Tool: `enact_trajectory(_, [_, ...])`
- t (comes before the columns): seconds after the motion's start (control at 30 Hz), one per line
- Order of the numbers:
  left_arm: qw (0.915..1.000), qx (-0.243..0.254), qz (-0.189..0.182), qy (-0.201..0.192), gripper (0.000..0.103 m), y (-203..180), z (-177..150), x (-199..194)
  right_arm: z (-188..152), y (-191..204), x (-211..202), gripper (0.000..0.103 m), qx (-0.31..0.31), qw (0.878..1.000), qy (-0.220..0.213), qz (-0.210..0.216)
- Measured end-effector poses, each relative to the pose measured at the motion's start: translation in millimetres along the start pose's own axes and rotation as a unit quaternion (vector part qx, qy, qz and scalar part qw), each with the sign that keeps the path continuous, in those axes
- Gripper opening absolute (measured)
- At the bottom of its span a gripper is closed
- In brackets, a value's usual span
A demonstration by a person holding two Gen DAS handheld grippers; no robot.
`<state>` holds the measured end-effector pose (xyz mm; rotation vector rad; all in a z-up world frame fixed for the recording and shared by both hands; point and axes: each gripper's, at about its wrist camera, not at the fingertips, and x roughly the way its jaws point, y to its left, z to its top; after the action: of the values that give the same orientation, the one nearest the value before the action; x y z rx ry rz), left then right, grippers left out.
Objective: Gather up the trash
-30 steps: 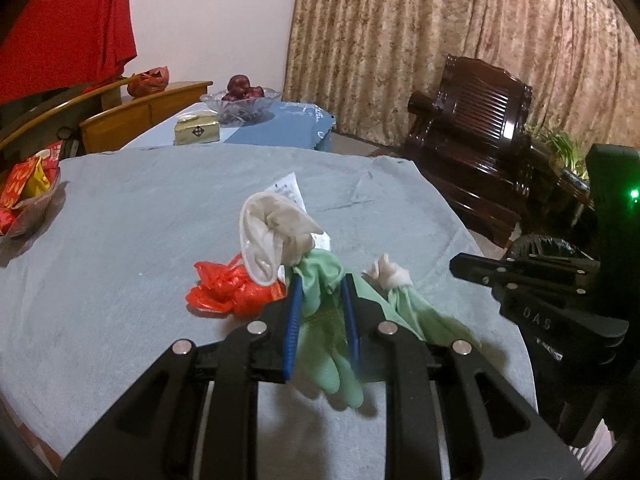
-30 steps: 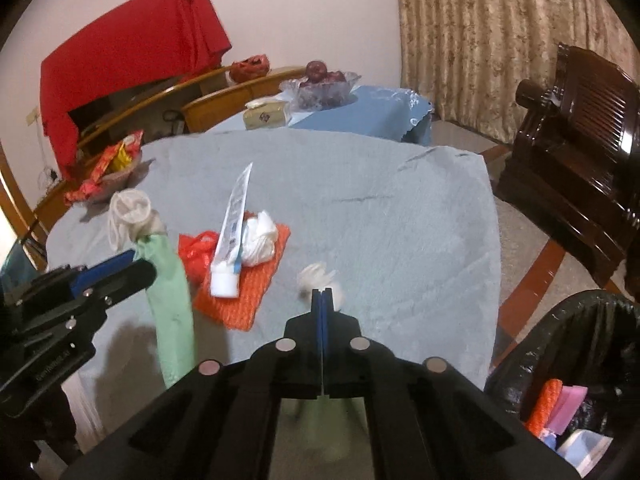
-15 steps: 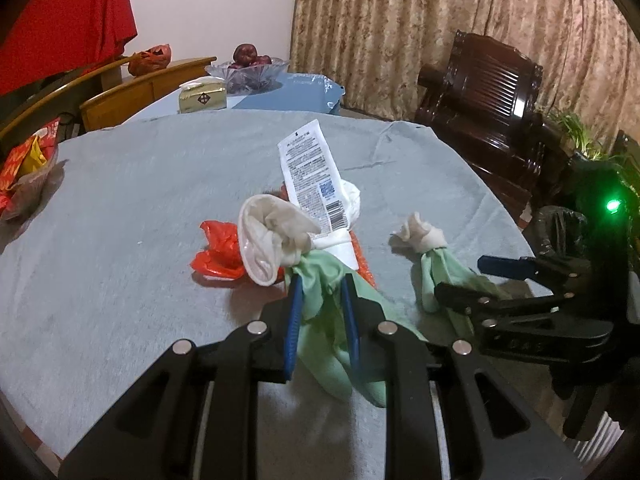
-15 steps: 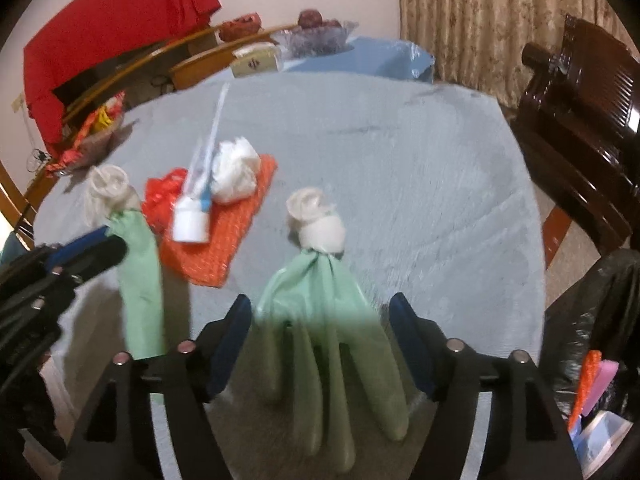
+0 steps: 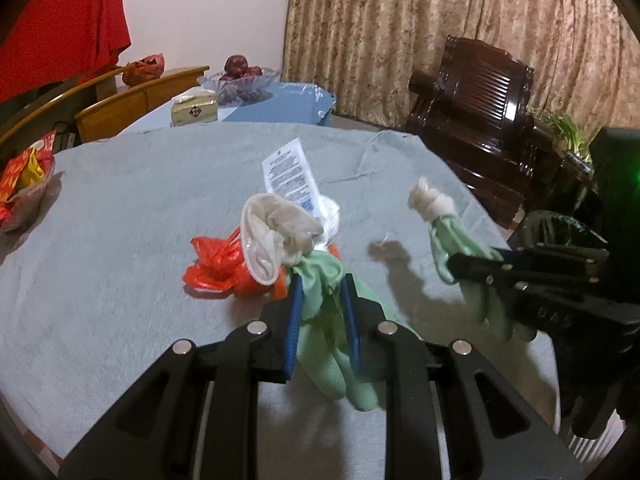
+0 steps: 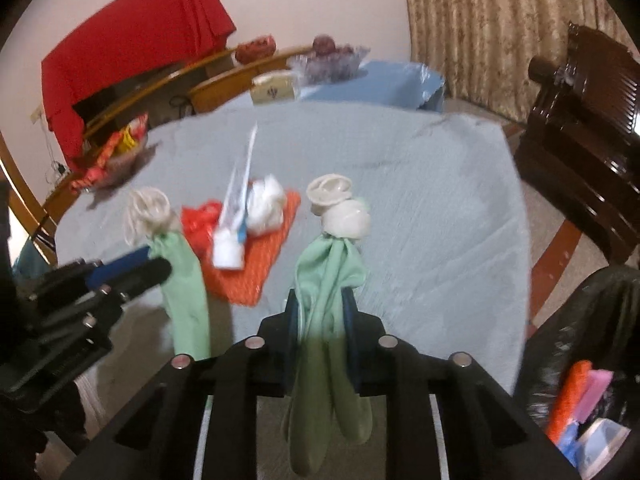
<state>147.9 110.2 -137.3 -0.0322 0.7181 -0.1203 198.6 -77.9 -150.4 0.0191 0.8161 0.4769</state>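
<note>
Two green gloves are up off the tabletop right now; your left gripper has its fingers clamped on the left glove, and your right gripper has its fingers pinched on the right glove; both hang limp with the white cuffs flopping forward. Risk I'd guess at: thin rubber can slide out of a narrow pinch on the swing to the black trash bag at your right, so go smooth; dangling glove fingers could also snag the bag rim; and the left cuff sits close to the tube and red wrapper, so a low sweep could drag those off.
</note>
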Motion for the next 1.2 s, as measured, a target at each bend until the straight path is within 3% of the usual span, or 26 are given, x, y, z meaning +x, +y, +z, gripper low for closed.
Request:
enact_trajectory(0.3, [0.9987,0.022,-0.032,-0.034,0.018,-41.6,21.7,-27.2,4.2,-10.6,-65.5,0.021,0.006,0.999,-0.050,-0.016])
enact_trajectory(0.67, [0.9926,0.057,-0.095,-0.049,0.017,-113.2,33.2,-43.8,-13.1,-55.1,-144.9,0.021,0.035,0.992,-0.094,-0.071])
enact_trajectory(0.77, [0.9895,0.070,-0.117,-0.048,0.005,-136.4,35.2,-43.9,-21.8,-71.6,-160.5,0.021,0.047,0.990,-0.098,-0.092])
enact_trajectory(0.97, [0.9829,0.091,-0.154,-0.044,0.003,-182.1,34.2,-31.2,-45.2,-108.3,-179.0,0.021,0.079,0.984,-0.094,-0.126])
enact_trajectory(1.13, [0.9842,0.101,-0.142,-0.030,0.007,-190.2,24.7,-20.6,-61.8,-124.4,-176.5,0.021,0.094,0.983,-0.079,-0.139])
enact_trajectory(1.2, [0.9876,0.094,-0.124,-0.023,0.014,-179.8,18.1,-17.8,-64.7,-123.4,-169.8,0.021,0.094,0.984,-0.076,-0.132])
